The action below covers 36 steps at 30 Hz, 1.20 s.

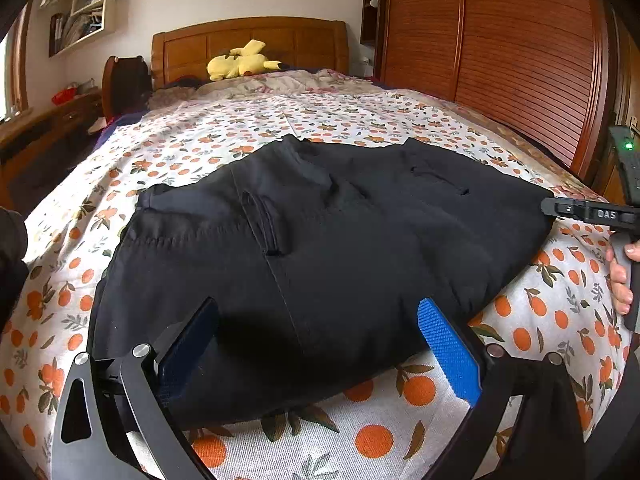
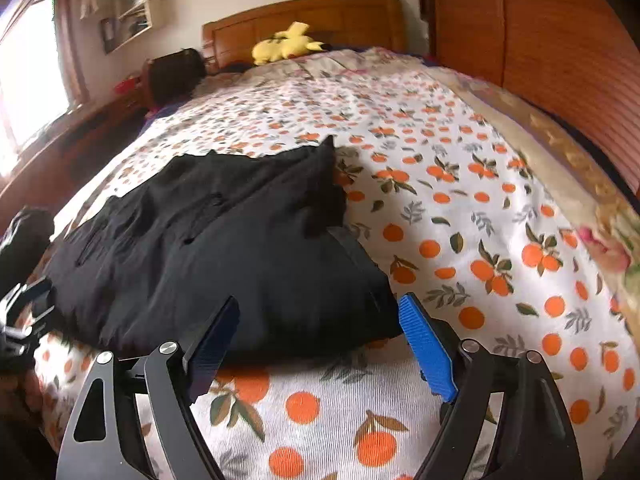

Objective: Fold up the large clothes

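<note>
A black garment [image 1: 320, 240], folded into a thick pad, lies on the bed with the orange-print sheet [image 1: 420, 440]. My left gripper [image 1: 318, 308] is open and empty over the garment's near edge, blue pads spread wide. My right gripper [image 2: 320, 304] is open and empty at the garment's [image 2: 224, 252] near right corner. The right gripper's body also shows at the right edge of the left wrist view [image 1: 592, 212], held by a hand. The left gripper shows at the left edge of the right wrist view [image 2: 24, 312].
A yellow plush toy [image 1: 240, 62] lies at the wooden headboard [image 1: 248, 40]. A slatted wooden wardrobe [image 1: 500, 48] stands along the bed's right side. Shelves [image 1: 80, 16] hang on the left wall, with a dark chair [image 1: 126, 80] and desk beside the bed.
</note>
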Tool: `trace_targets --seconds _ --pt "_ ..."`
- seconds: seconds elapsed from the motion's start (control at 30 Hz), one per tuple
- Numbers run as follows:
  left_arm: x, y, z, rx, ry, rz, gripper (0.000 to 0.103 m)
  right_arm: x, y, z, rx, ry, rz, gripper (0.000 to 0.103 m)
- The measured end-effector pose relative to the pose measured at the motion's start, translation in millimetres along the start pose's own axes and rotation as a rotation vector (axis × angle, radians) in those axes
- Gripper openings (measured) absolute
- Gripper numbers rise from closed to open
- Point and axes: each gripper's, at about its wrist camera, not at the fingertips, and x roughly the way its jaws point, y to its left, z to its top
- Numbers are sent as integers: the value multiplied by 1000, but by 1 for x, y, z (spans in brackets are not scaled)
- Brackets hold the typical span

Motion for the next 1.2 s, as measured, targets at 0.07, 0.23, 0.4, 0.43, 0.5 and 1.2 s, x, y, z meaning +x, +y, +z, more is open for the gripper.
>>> trace_targets --seconds 0.07,0.23,0.4,0.43,0.5,1.2 --pt "1 -1 -1 0 4 1 100 8 -2 0 26 22 -11 82" --pt "1 -1 -1 5 6 0 100 23 -4 -4 56 80 -28 84" --pt "1 -2 -1 7 6 -2 100 32 -9 -7 107 112 7 84" --pt "1 -2 -1 7 6 -2 100 33 -10 -7 112 113 21 81" --pt "1 -2 -1 6 7 -3 100 33 -10 -7 118 114 50 73" --pt "-33 19 -5 -25 -48 -12 100 -45 101 65 -155 -128 250 10"
